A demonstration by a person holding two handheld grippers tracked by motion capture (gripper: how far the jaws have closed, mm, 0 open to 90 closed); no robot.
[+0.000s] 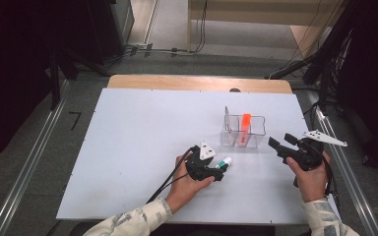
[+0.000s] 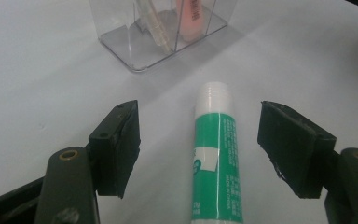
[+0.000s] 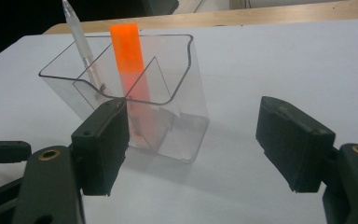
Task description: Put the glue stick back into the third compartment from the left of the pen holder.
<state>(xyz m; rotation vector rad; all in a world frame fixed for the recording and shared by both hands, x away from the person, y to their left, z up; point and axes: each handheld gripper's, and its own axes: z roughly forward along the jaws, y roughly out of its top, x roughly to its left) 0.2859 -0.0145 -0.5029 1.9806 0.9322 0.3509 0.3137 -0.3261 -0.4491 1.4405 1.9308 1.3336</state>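
Straddling the glue stick [image 2: 216,154] with spread jaws, the left tool [image 1: 211,169] is not yet gripping it. It is lying on the table [image 1: 128,147] at 7 o'clock from the clear organizer [image 1: 243,132]. The right tool [image 1: 286,144] is hovering spread, empty. Gripping and placing are remaining.

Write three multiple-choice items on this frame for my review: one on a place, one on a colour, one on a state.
1. Where does the glue stick lie?
A. between the left gripper's jaws
B. in the organizer
C. off the table

2. What colour is the marker in the clear organizer?
A. blue
B. orange
C. black

3. How is the left gripper?
A. shut on the stick
B. open
C. shut on nothing

Answers: 1 A, the stick lies on the table between the jaws; 2 B, bright orange; 3 B, gaps show beside the stick.
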